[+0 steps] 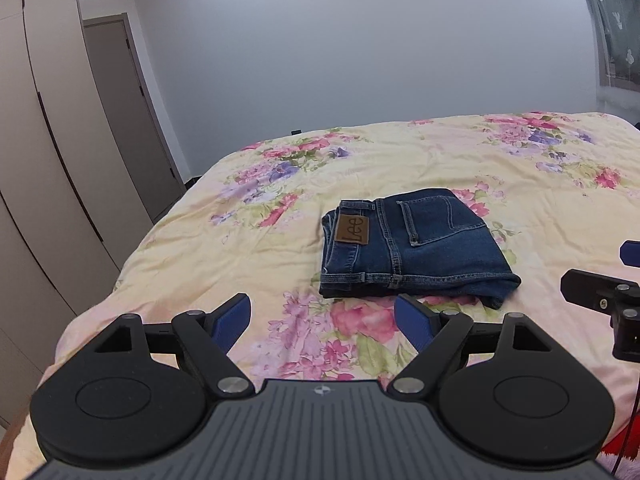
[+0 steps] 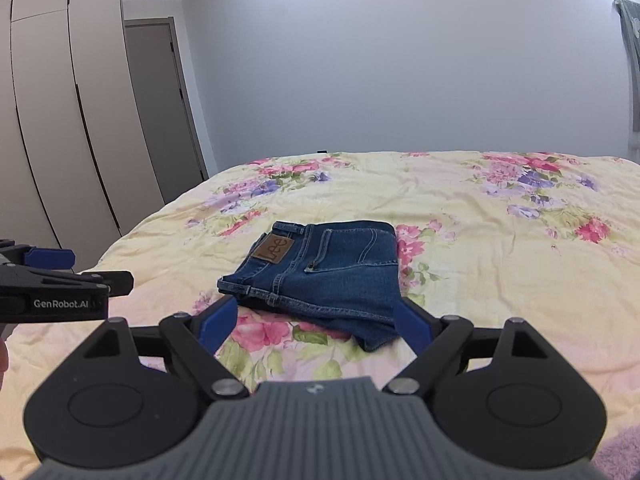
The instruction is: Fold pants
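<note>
Dark blue jeans lie folded into a compact stack on the floral bedspread, waistband and brown "Lee" patch facing left. They also show in the right wrist view. My left gripper is open and empty, hovering just in front of the stack's near edge. My right gripper is open and empty, its blue fingers wide apart close to the near edge of the jeans. Each gripper shows at the side of the other's view: the right one, the left one.
The bed fills the middle of both views. Tall beige wardrobe doors and a grey door stand at the left. A pale wall is behind; a green curtain hangs at the right.
</note>
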`<state>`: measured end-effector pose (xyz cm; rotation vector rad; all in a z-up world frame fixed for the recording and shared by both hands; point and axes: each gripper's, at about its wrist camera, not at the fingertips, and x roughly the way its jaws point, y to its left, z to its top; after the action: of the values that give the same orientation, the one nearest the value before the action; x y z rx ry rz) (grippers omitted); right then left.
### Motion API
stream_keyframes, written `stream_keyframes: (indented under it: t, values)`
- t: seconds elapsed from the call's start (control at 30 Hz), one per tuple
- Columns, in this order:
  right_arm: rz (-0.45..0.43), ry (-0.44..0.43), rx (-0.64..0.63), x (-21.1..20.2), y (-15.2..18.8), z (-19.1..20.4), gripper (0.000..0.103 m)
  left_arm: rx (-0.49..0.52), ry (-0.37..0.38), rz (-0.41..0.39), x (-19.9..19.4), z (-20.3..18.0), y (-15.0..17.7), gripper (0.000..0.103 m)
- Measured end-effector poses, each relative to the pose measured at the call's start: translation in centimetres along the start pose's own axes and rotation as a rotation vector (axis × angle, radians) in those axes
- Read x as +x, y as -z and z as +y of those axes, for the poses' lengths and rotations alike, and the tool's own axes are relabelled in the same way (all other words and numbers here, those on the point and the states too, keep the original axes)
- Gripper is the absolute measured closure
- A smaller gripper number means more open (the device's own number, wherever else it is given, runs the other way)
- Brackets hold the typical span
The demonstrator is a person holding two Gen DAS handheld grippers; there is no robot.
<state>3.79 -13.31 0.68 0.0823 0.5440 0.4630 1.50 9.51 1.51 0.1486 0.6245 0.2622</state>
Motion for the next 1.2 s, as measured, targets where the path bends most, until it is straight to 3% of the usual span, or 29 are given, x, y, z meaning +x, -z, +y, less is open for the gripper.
stream_keyframes:
  t: [0.23, 0.47, 1.2]
  values:
    - [0.037, 0.063, -0.025, 0.9, 1.4, -0.4, 0.021, -0.047, 0.003, 0.059, 1.0, -0.8, 1.7, 0.008]
    - [0.071, 0.061, -0.032, 1.4, 2.3, -0.4, 0.021, -0.042, 0.003, 0.073, 1.2, -1.4, 2.2, 0.008]
    - [0.052, 0.048, -0.04, 0.8, 2.5, -0.2, 0.021, -0.044, 0.004, 0.081, 1.1, -1.5, 2.0, 0.008]
